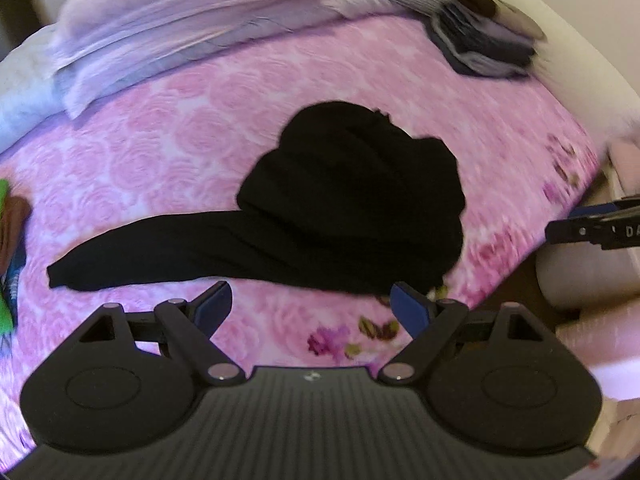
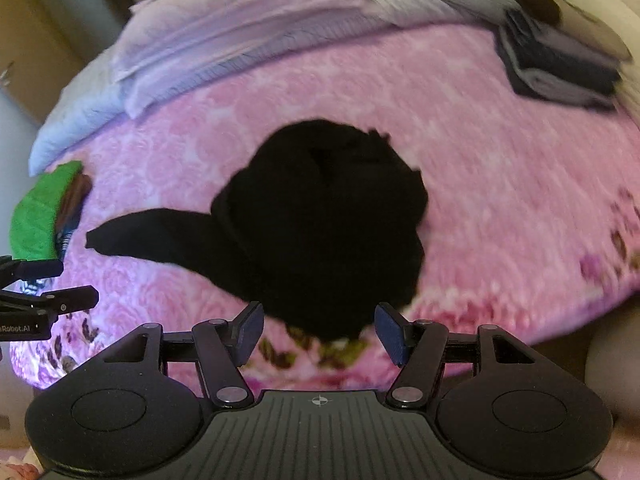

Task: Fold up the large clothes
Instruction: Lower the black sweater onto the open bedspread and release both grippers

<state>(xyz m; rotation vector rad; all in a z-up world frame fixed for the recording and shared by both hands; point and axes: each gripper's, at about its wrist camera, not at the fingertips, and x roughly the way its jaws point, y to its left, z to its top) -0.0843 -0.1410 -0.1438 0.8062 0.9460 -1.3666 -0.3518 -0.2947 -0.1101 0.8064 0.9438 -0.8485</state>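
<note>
Left gripper [image 1: 311, 307]: jaws spread wide, blue pads [image 1: 214, 306] bare, nothing held; poised over the near edge of the bed, just short of the black garment [image 1: 352, 208]. Right gripper [image 2: 319, 330]: jaws likewise wide apart, nothing between them; the garment's near edge lies just beyond its fingertips.

Black garment: bunched in a rounded heap mid-bed, one long limb of cloth stretched flat toward the left. Whether it is a sleeve or a leg cannot be told.

Bedspread [image 1: 160, 148]: pink, rose-patterned, with darker flower prints along the near edge.

Lilac bedding [image 1: 168, 24]: folded stack, far left.

Folded clothes [image 1: 484, 44]: dark and grey pile, far right, blurred.

Green item [image 2: 40, 216]: at the left edge of the bed, beside something brown.
</note>
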